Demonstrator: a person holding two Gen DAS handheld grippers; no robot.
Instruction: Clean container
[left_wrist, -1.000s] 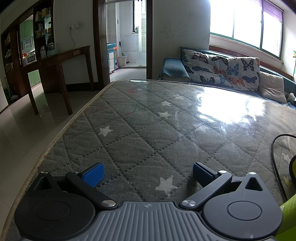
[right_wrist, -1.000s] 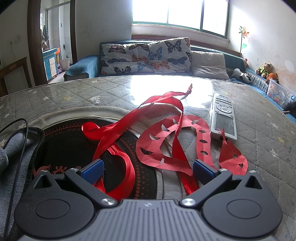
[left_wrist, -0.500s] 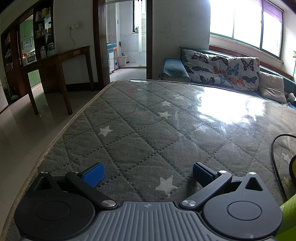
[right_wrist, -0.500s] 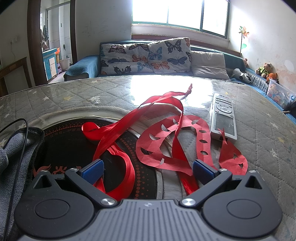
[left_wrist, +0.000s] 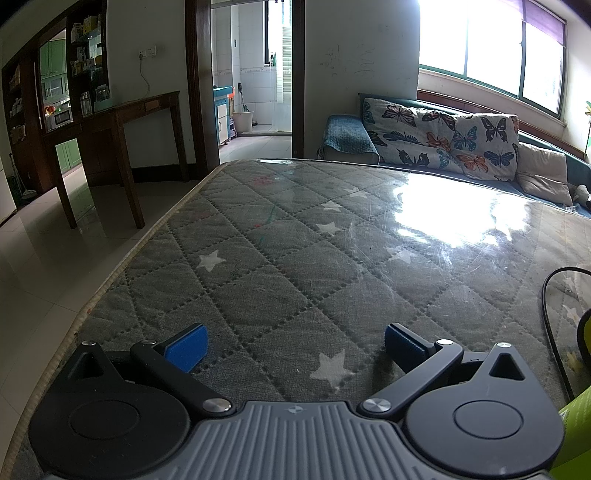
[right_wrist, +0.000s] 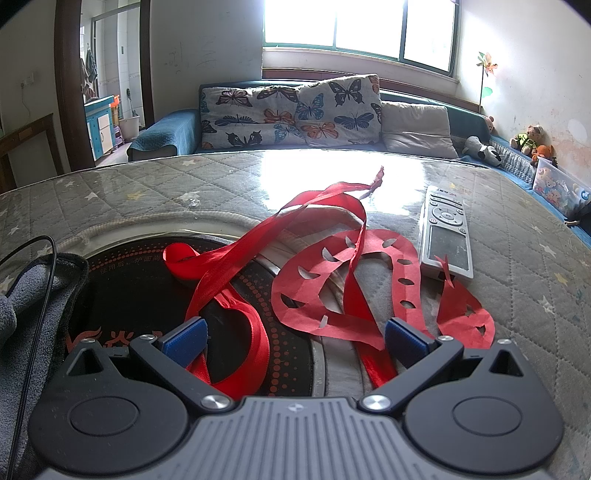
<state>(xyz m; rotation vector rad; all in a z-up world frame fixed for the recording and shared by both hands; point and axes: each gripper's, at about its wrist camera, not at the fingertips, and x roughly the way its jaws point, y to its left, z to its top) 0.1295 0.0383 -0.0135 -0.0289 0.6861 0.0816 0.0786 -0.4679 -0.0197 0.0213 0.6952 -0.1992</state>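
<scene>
Task looks unstarted. Round black container (right_wrist: 122, 295) lower left of right wrist frame, on quilted worktop (right_wrist: 517, 295); red ribbon (right_wrist: 236, 273) and red paper cutout (right_wrist: 332, 280) draped across it. Remote (right_wrist: 447, 232) right of centre.
Right claw (right_wrist: 295, 338) wide open, empty, low over ribbon; contact unclear.
Left claw (left_wrist: 295, 345) wide open, empty, over bare worktop.
Left: clear ribbon, wipe.

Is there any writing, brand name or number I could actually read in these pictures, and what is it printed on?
Black round cooktop: a curved line of small orange Chinese characters near its far rim, seemingly starting "使用后", the rest too small to read.
Same cooktop, near edge: large orange logo characters, mostly hidden behind the right gripper.
Remote control: button markings too small to read.
Wall: faint scribbles, illegible.
</scene>
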